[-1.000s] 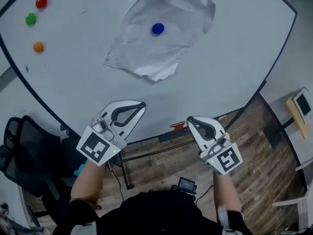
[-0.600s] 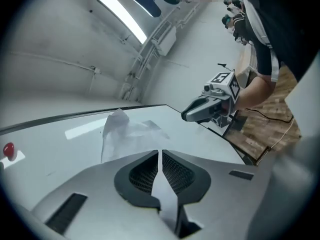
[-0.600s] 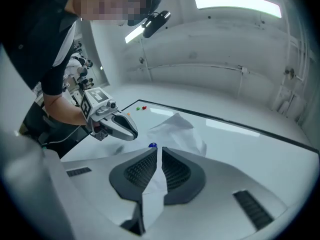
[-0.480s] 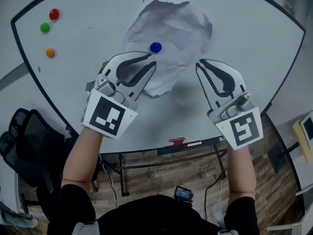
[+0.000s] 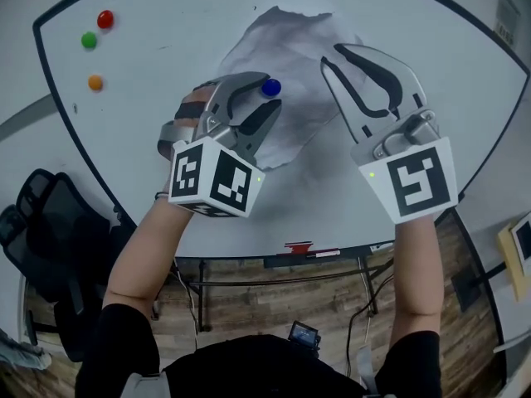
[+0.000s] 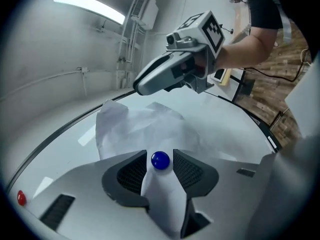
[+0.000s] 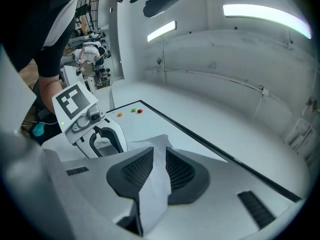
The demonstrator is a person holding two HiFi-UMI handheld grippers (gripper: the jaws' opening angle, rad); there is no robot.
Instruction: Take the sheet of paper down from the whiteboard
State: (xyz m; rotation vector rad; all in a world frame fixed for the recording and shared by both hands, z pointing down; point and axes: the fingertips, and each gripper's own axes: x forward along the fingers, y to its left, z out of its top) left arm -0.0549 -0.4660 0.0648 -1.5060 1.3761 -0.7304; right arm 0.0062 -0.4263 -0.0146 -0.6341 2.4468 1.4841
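Note:
A crumpled white sheet of paper (image 5: 290,48) is pinned to the whiteboard (image 5: 166,23) by a blue magnet (image 5: 270,87). My left gripper (image 5: 270,95) is at that magnet, its jaws opening. In the left gripper view the blue magnet (image 6: 160,160) sits between the pads (image 6: 135,173) without being pressed, with the paper (image 6: 145,129) behind it. My right gripper (image 5: 332,55) is raised over the sheet's right part, its jaws opening by a narrow gap. The right gripper view shows only paper (image 7: 156,171) through that gap of the right gripper (image 7: 159,154).
Red (image 5: 104,19), green (image 5: 89,40) and orange (image 5: 95,81) magnets sit at the board's upper left. A red marker (image 5: 299,246) lies on the tray under the board. A black chair (image 5: 41,230) stands at lower left, on a wooden floor.
Both grippers rose from below the board up to the sheet. The left one rolled and opened around the blue magnet. The right one's jaws parted slightly.

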